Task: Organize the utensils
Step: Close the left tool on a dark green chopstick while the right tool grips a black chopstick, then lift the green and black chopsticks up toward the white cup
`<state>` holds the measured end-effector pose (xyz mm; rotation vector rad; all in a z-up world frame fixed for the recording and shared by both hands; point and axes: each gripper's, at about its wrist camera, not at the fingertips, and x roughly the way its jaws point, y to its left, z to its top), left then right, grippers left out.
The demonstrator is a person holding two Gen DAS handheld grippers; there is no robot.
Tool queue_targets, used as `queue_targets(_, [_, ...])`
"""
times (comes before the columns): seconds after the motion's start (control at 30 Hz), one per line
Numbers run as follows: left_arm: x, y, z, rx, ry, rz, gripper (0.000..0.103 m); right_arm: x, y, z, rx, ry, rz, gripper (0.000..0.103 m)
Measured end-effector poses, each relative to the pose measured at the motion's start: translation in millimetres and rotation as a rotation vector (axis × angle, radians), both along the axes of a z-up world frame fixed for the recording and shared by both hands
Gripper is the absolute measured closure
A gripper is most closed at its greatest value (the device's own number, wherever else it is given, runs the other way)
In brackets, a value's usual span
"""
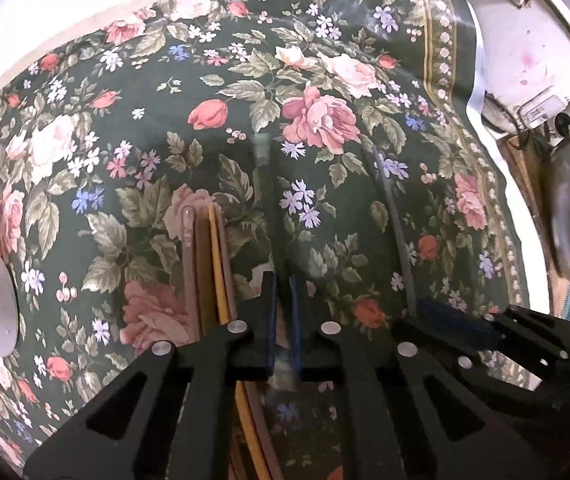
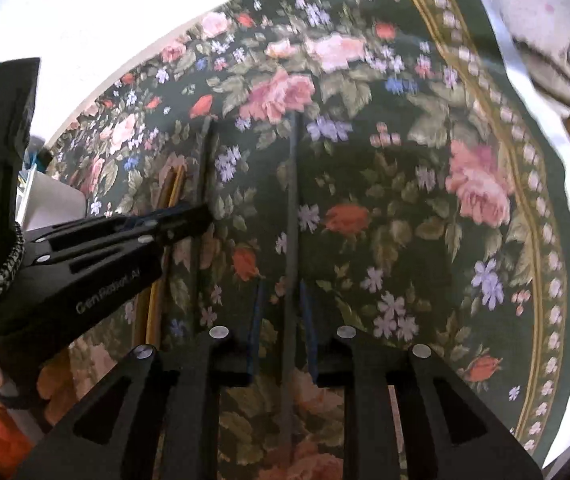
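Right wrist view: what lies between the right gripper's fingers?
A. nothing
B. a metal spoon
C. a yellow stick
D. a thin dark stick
D: a thin dark stick runs up the floral cloth straight through the gap between the right gripper fingers; the yellow stick lies off to the left.

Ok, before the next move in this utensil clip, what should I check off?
1. Left gripper shut on dark stick: ok.
2. Right gripper gripping grey stick: not ok; stick sits between open fingers.
3. Grippers apart from each other: ok.
4. Brown and yellow sticks lie together on tablecloth: ok.
5. Drop-off spot in view: cannot tell.
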<state>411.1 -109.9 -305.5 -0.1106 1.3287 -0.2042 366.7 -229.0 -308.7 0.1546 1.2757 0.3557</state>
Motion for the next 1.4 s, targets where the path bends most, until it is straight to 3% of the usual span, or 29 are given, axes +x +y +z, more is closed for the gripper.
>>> queue_targets(0.17, [-20.5,14.4,18.9,-0.022,-0.049,0.013,0.099,2.7,1.8,-1.1,-0.013,-0.013,-0.006,0.087])
queue_targets(0.23, [-28.8,21.1,26.2,-0.031,-0.064,0.01,0.099,3.4,2.9,-1.8,-0.043,-0.023,-0.01,0.097])
queue_targets(0.5, [-54.5,23.3,62.8,-0.04,-0.154,-0.014,0.099,1.4,0.1,3.5,-0.019,-0.017,-0.036,0.097])
queue_targets(0.87, [-73.2,37.3,109.2,-0.043,-0.315,0.005,0.099,-19.9,5.7,49.3,0.004,-0.127,-0.047,0.098])
queue_targets(1.4, [-97.5,93.2,165.4,-0.014,-0.511,0.111,0.099,-39.2,47.7,113.7,0.027,-0.284,0.012,0.098])
